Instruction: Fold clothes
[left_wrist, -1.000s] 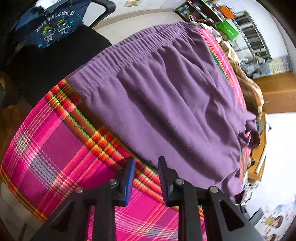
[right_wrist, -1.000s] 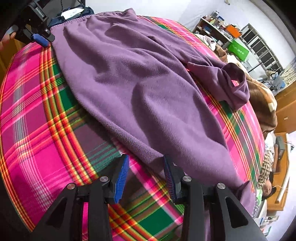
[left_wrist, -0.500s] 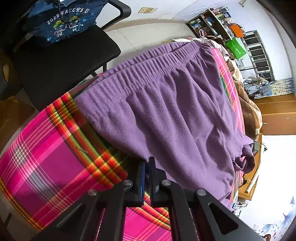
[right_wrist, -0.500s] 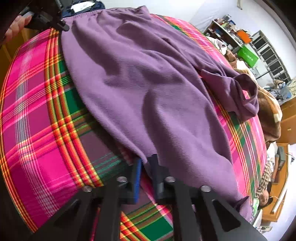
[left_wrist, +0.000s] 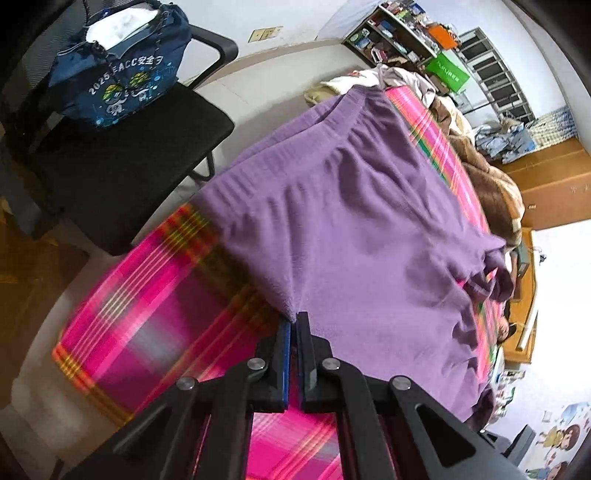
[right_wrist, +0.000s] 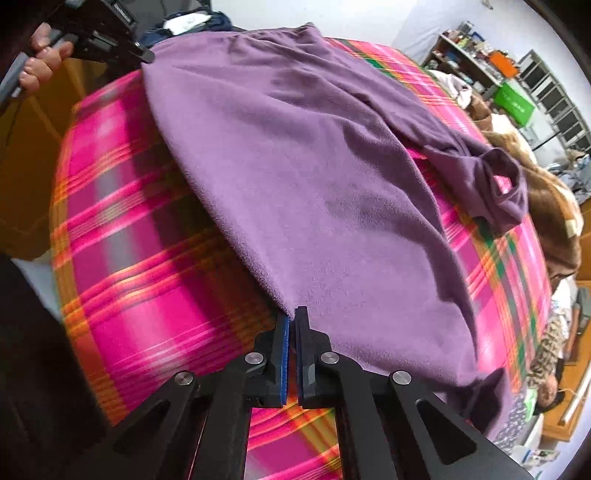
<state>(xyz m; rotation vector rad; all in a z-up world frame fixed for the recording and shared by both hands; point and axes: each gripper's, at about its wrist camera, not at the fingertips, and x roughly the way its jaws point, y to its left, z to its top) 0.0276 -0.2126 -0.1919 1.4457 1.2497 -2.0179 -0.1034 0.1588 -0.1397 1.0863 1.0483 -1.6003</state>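
Your left gripper (left_wrist: 294, 325) has just been closing, and now its fingers (left_wrist: 283, 354) are clenched on the near edge of the purple pants (left_wrist: 354, 229). The cloth edge is pinched between the blue pads, and the fleece pulls up into a little peak right at the tips. From that spot the pants spread away toward 12 and 1 o'clock over the pink plaid bed cover (left_wrist: 155, 325). The stretchy waistband lies at about 11 o'clock, near the edge of the bed.

Your right gripper (right_wrist: 293, 325) has just been closing too. Its fingers (right_wrist: 284, 347) are clenched on the same pants (right_wrist: 314, 166), further along that near edge. In this view the pants run up toward 12 o'clock, and one leg end lies bunched at about 2 o'clock on the plaid cover (right_wrist: 147, 277). At 10 o'clock you can see your other hand (right_wrist: 40, 62) holding the left gripper at the waistband corner.

A black chair (left_wrist: 122, 173) stands beside the bed at 10 o'clock in the left view, with a blue bag (left_wrist: 118, 81) on its seat. A brown blanket (left_wrist: 491, 184) lies at the far side of the bed at 2 o'clock.
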